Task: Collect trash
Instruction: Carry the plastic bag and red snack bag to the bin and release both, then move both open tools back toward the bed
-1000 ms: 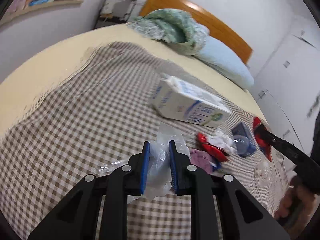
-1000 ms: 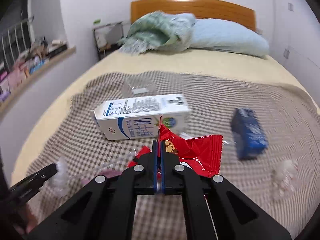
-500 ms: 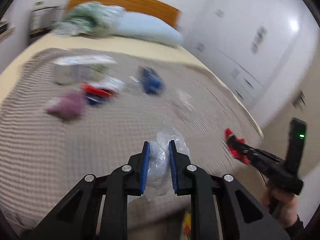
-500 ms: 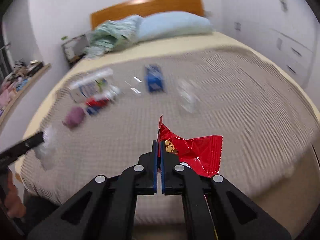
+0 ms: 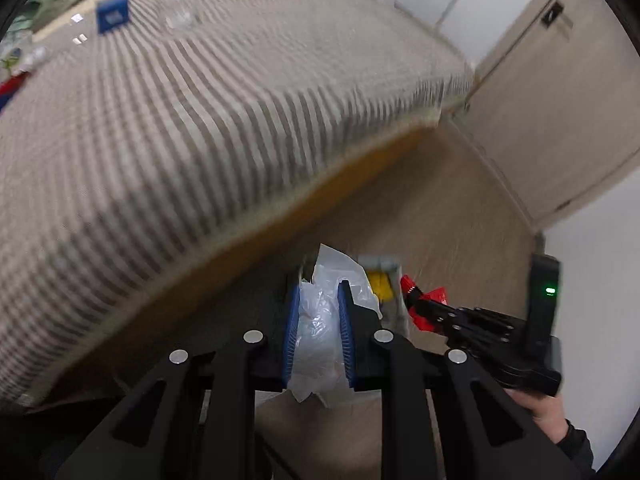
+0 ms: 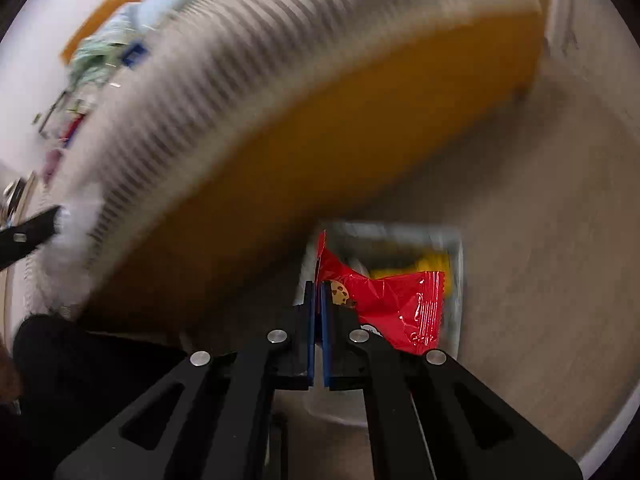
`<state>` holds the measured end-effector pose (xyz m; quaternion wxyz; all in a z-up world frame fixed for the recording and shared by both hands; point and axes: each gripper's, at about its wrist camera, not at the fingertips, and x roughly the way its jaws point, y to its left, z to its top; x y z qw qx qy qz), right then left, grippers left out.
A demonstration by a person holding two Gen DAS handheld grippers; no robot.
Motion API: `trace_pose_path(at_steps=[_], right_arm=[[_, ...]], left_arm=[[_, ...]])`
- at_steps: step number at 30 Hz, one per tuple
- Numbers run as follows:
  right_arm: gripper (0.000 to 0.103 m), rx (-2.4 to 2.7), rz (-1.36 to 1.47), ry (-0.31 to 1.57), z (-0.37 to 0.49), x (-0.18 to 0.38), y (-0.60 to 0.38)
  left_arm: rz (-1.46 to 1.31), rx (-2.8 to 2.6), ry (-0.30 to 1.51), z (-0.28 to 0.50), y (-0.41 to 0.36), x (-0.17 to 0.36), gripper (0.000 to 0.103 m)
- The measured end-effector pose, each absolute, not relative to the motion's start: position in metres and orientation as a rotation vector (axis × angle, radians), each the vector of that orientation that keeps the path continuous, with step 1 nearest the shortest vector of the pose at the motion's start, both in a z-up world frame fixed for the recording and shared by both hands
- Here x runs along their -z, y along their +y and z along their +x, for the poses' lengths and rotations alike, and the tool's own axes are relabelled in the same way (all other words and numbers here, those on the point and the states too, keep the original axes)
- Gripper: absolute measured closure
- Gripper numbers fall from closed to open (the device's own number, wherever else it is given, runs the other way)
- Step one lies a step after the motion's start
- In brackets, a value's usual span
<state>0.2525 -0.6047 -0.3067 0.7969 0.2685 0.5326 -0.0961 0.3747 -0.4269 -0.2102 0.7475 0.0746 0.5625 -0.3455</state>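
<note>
My left gripper [image 5: 318, 292] is shut on a crumpled clear plastic wrapper [image 5: 320, 320] that bulges out between its blue pads. My right gripper [image 6: 319, 286] is shut on a red cookie wrapper [image 6: 390, 304], which fans out to the right of the fingers. Both point steeply down past the foot of the bed at a small grey bin [image 6: 456, 276] on the floor with something yellow inside. In the left wrist view the right gripper [image 5: 410, 294] with its red wrapper [image 5: 434, 294] hangs just right of the bin [image 5: 394, 272], held by a hand [image 5: 548, 414].
The bed with its checked cover [image 5: 180, 120] and orange wooden side board [image 6: 320, 136] fills the upper left. More litter lies far back on it: a blue packet [image 5: 113, 14] and a clear wrapper [image 5: 180, 12]. Beige floor [image 5: 440, 208] and a closet door [image 5: 560, 100] lie to the right.
Both grippers have swung away from the top of the bed, rolled and tipped downward over its edge; the floor and bin are now in front. Each still holds its wrapper.
</note>
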Motion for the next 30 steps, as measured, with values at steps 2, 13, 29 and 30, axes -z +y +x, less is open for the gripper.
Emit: trace_pose_path(at_steps=[2,13,29,30], right_arm=[[0.100,0.216,0.603,1.197,0.250,0.338,-0.608],[0.045,0.363,0.583,1.238,0.246,0.407,-0.638],[0.045,0.484,0.673,1.165,0.131,0.370,-0.649],[0.045,0.480,0.675,1.166,0.129,0.371,-0.647]], left_arm=[[0.191,0.757,1.269,0.370,-0.436,0.228,0.086],[0.267,0.821,1.465,0.359,-0.486,0.304,0.086],[0.201,0.853,1.555,0.323,-0.563,0.407,0.024],[0.196,0.840,1.558,0.326,-0.560,0.411,0.024]])
